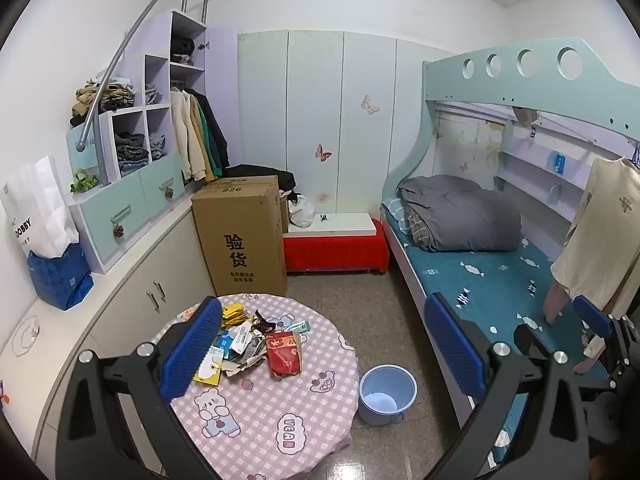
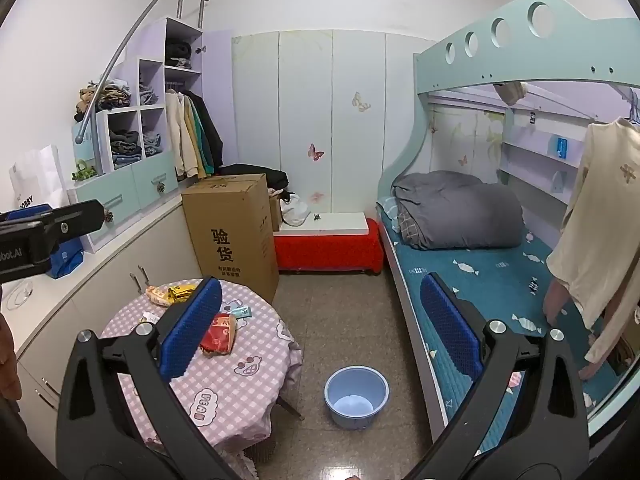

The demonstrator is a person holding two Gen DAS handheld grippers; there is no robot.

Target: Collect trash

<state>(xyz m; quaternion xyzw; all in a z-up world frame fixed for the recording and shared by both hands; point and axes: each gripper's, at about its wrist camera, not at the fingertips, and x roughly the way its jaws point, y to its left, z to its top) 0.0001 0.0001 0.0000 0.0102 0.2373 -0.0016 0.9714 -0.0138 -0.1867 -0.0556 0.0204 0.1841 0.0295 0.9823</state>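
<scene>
Left gripper: fingers spread fully wide, nothing held, hanging above the near rim of the round counter. Right gripper: fingers equally wide, empty, over the floor gap. Trash pile: wrappers, cartons, red snack bag, heaped mid-counter toward the far side. Blue bin: empty, on the floor just beside the counter, toward the bed. Step in hand, judged: first pick; best started at the loose red bag on the pile's bin side, pinched low. Clearances: cardboard box close behind the counter, cabinets left; open floor between counter and bed.
</scene>
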